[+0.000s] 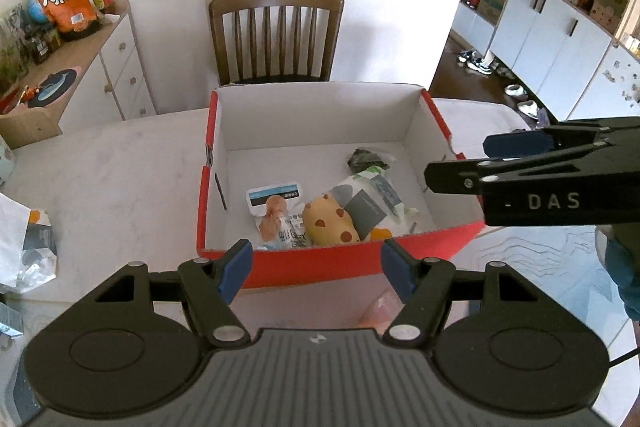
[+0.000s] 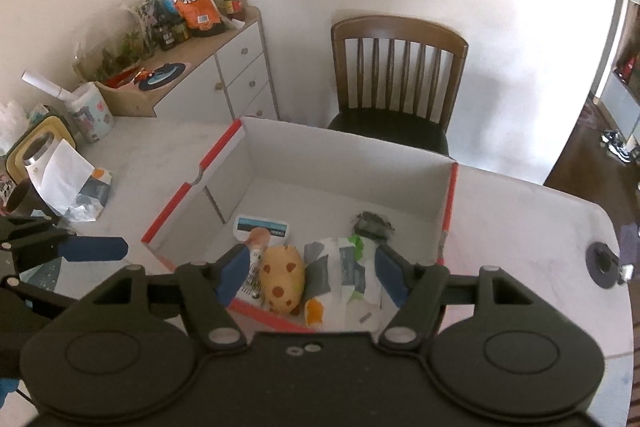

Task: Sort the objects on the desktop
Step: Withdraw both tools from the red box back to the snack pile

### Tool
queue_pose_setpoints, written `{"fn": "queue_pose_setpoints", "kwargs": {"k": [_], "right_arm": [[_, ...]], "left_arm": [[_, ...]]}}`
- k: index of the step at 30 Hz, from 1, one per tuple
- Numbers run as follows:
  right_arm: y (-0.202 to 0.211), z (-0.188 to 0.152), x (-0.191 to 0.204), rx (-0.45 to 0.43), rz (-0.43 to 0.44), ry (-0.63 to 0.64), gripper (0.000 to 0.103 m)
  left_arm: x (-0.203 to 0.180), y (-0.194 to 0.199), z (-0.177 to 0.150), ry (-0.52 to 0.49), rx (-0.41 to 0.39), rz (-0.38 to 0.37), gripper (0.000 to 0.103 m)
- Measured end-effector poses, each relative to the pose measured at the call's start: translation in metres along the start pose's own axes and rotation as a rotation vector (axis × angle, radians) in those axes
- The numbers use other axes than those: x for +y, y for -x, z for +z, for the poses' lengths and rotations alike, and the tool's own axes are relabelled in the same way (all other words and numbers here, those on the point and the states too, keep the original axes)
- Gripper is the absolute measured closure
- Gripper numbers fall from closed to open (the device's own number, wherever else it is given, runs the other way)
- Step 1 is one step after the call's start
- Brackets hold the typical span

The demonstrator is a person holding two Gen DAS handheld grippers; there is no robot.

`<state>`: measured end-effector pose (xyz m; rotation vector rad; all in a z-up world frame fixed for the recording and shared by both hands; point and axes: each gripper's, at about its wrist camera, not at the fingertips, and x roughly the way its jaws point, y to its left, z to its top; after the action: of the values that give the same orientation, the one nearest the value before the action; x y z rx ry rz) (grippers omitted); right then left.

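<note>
A red cardboard box point(image 1: 320, 263) with a white inside stands open on the pale table point(image 1: 120, 179). In it lie a yellow plush with brown spots point(image 1: 330, 223), a snack packet with a blue-and-white label point(image 1: 276, 203), a white-and-green pouch point(image 1: 380, 195) and a dark crumpled packet point(image 1: 366, 159). My left gripper point(image 1: 316, 269) hovers open over the box's near wall, nothing between its blue pads. My right gripper point(image 2: 313, 269) hangs open above the same items point(image 2: 282, 279), apart from them. Each gripper shows in the other's view: the right one point(image 1: 480, 163) over the box's right wall, the left one's finger point(image 2: 96, 249) left of the box.
A wooden chair point(image 1: 276, 31) stands behind the table. A white sideboard point(image 2: 240, 75) at the left carries an orange snack bag point(image 2: 192, 1) and jars. Paper and wrappers point(image 2: 76, 183), a steel cup point(image 2: 36, 155) and a flowered tub point(image 2: 86, 111) sit on the table's left; a black round disc point(image 2: 602, 263) on its right.
</note>
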<state>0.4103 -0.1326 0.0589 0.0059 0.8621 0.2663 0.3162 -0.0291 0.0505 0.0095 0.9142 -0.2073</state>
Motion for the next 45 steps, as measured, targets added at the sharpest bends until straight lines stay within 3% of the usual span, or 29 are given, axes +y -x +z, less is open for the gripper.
{"fn": "queue_pose_setpoints", "kwargs": {"k": [23, 30, 33, 38, 42, 45], "right_arm": [[0.073, -0.068, 0.038, -0.044, -0.006, -0.07, 0.027], [0.087, -0.09, 0.048, -0.072, 0.0, -0.071, 0.021], [0.091, -0.102, 0.055, -0.08, 0.002, -0.054, 0.016], [0.093, -0.117, 0.064, -0.084, 0.006, -0.065, 0.01], [0.093, -0.131, 0.073, -0.099, 0.016, -0.074, 0.007], [0.094, -0.14, 0.08, -0.112, 0.027, -0.071, 0.005]], "left_arm": [[0.009, 0.066, -0.059, -0.061, -0.05, -0.089, 0.033], [0.023, 0.075, -0.078, -0.053, -0.053, -0.099, 0.027], [0.029, 0.075, -0.086, -0.052, -0.049, -0.101, 0.018], [0.036, 0.075, -0.098, -0.056, -0.046, -0.114, 0.016], [0.041, 0.073, -0.108, -0.056, -0.043, -0.116, 0.003], [0.047, 0.07, -0.116, -0.049, -0.033, -0.113, 0.001]]}}
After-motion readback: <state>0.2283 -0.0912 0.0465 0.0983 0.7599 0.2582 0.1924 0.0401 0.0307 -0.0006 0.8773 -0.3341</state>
